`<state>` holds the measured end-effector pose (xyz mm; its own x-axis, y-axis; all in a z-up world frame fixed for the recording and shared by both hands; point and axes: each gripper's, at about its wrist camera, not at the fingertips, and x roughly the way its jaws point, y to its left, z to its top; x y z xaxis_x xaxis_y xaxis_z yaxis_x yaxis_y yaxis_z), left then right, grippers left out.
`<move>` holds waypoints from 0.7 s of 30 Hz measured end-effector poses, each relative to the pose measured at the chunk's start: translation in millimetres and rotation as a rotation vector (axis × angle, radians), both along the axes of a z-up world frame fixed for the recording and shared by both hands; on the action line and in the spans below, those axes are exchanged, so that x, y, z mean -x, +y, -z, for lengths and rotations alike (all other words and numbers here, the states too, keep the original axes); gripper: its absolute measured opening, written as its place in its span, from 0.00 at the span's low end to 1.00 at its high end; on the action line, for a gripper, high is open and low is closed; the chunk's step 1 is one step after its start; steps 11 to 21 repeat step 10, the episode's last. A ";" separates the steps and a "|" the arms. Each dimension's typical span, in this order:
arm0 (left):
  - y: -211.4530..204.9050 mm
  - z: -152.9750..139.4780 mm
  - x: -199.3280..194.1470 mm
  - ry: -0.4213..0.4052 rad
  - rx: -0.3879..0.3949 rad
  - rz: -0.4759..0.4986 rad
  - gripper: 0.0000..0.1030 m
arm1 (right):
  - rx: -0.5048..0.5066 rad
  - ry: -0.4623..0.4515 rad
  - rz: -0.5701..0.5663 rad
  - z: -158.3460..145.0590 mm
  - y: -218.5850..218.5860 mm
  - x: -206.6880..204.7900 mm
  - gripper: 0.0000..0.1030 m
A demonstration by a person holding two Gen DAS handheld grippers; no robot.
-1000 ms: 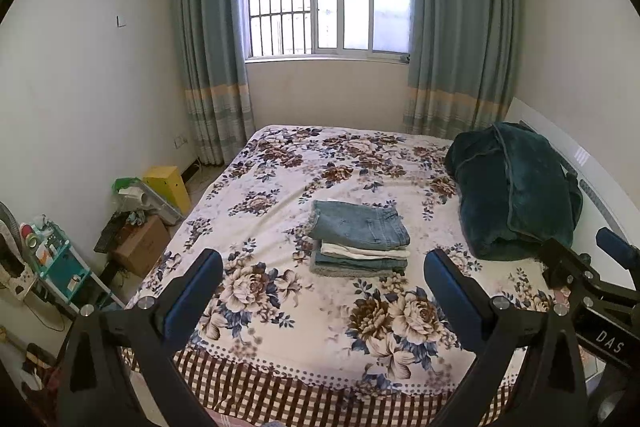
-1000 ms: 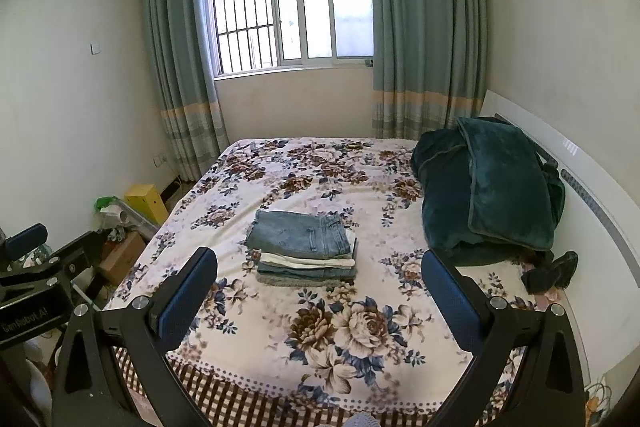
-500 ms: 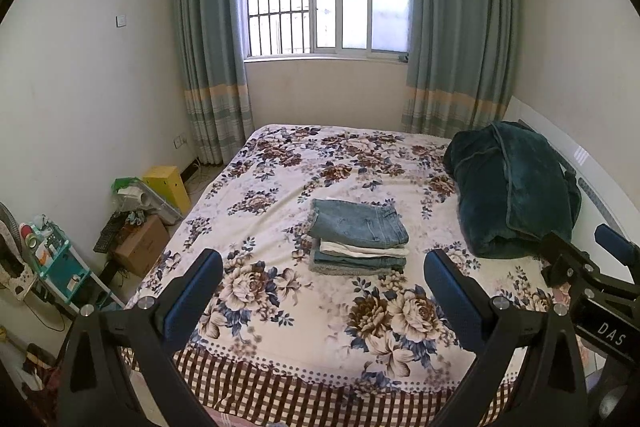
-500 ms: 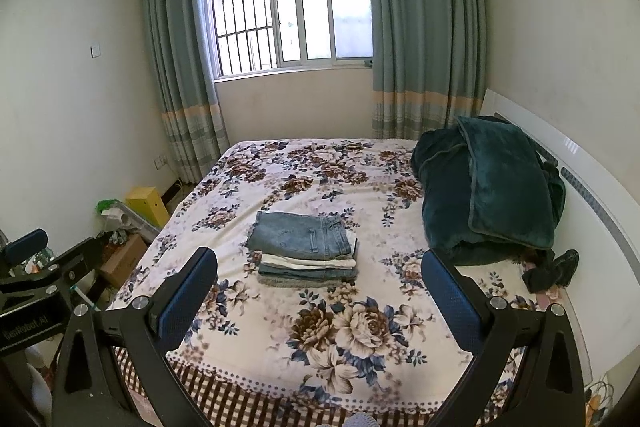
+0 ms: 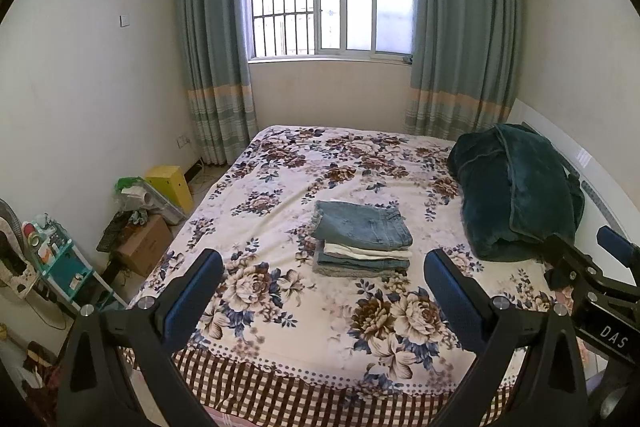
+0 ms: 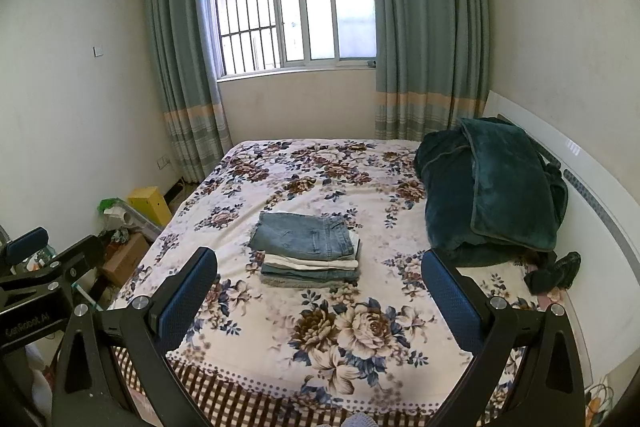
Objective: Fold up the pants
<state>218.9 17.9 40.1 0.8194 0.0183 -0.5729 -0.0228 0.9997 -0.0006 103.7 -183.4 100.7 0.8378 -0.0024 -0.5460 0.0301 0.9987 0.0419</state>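
A neat stack of folded pants [image 5: 362, 239] lies in the middle of the floral bed [image 5: 312, 163], blue jeans on top; it also shows in the right wrist view [image 6: 306, 249]. My left gripper [image 5: 324, 291] is open and empty, held well back from the stack near the bed's foot. My right gripper [image 6: 320, 291] is open and empty too, equally far back. Each gripper shows at the edge of the other's view: the right gripper [image 5: 616, 255], the left gripper [image 6: 28, 241].
A dark green blanket [image 5: 516, 195] is heaped at the right by the white headboard [image 6: 592, 187]. Left of the bed on the floor are a yellow box [image 5: 170, 185], a cardboard box [image 5: 144, 245] and a teal rack [image 5: 60, 267]. A dark item [image 6: 556, 273] lies by the headboard.
Both grippers have drifted slightly back and up, so the stack sits a touch smaller in view. The stack has not moved and both grippers stay open.
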 end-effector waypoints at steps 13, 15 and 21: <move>0.2 -3.2 2.8 -0.008 0.000 -0.007 1.00 | 0.000 -0.003 0.002 -0.4 -0.8 1.8 1.00; 0.2 -3.2 2.8 -0.008 0.000 -0.007 1.00 | 0.000 -0.003 0.002 -0.4 -0.8 1.8 1.00; 0.2 -3.2 2.8 -0.008 0.000 -0.007 1.00 | 0.000 -0.003 0.002 -0.4 -0.8 1.8 1.00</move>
